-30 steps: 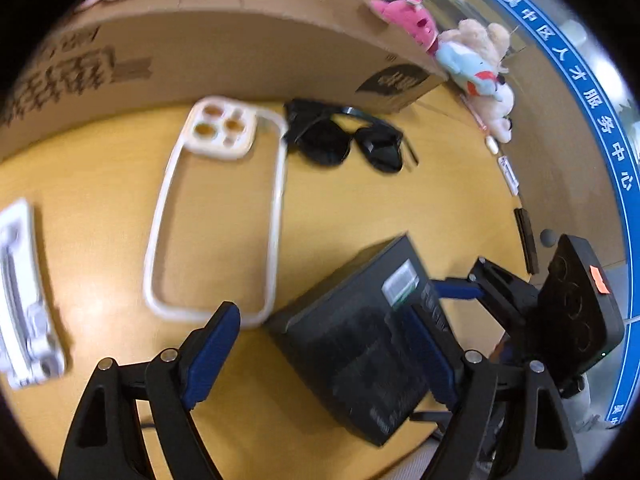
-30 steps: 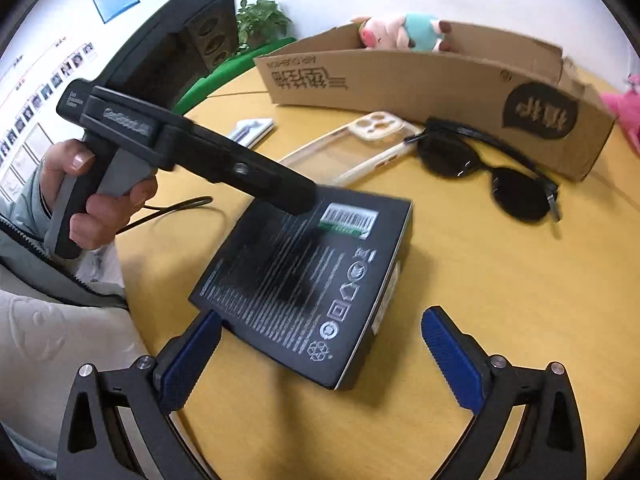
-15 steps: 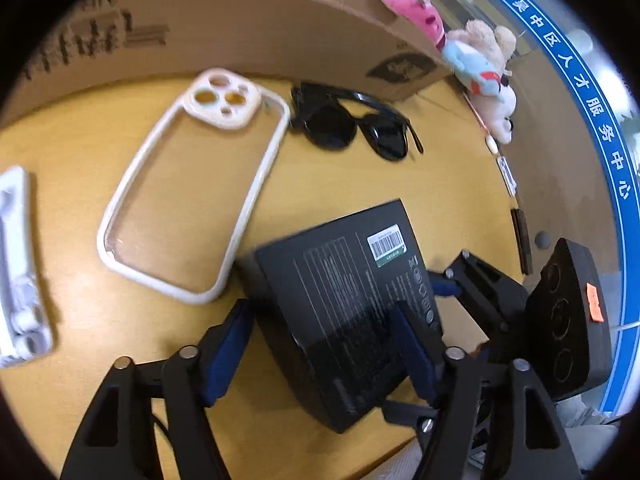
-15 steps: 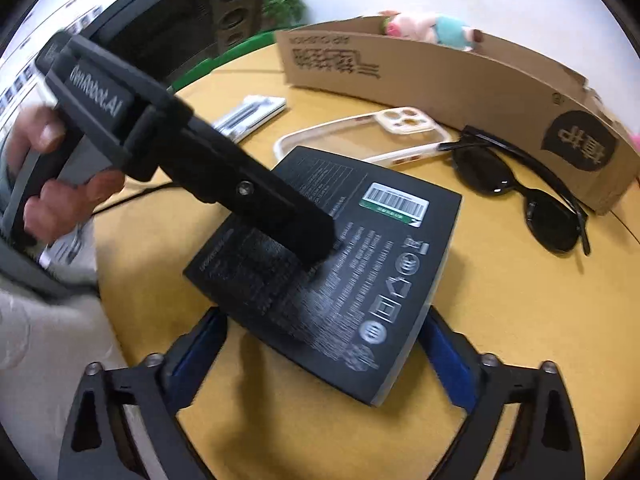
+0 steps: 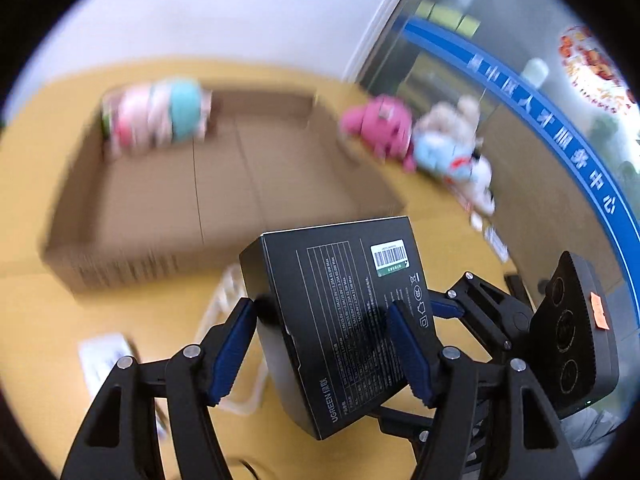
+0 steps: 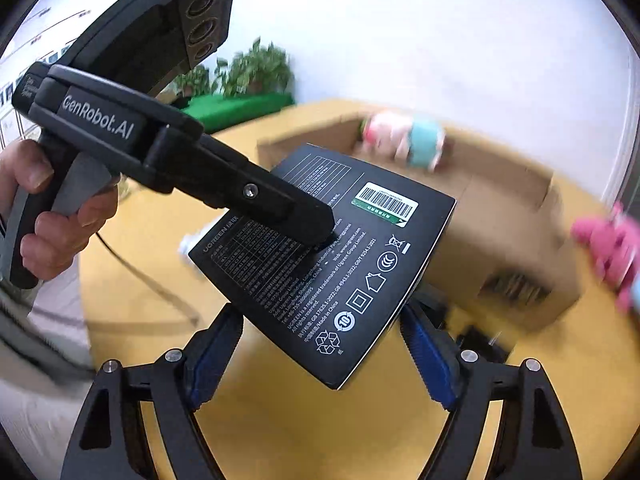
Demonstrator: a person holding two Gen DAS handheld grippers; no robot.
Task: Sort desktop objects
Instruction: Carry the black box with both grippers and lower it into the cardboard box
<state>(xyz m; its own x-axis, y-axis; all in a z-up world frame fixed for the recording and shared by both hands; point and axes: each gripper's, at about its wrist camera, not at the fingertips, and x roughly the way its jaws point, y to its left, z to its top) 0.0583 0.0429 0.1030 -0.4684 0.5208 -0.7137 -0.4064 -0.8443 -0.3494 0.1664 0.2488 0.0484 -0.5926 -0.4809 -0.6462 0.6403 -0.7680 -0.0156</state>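
A: Left wrist view — what are you holding?

B: Your left gripper (image 5: 320, 354) is clenched on the black box (image 5: 340, 320), one blue pad on its side wall, the other on its printed face. The box is tilted and lifted off the yellow table (image 5: 40, 320), in front of the blurred cardboard box (image 5: 224, 184) with a plush toy (image 5: 156, 114) inside.

A: And the right wrist view?

B: Your right gripper (image 6: 320, 360) has its jaws spread either side of the black box (image 6: 344, 272), fingers (image 6: 426, 354) near its lower corners; contact cannot be told. The left gripper (image 6: 312, 224) pinches the box from the left. The cardboard box (image 6: 508, 240) sits just behind.
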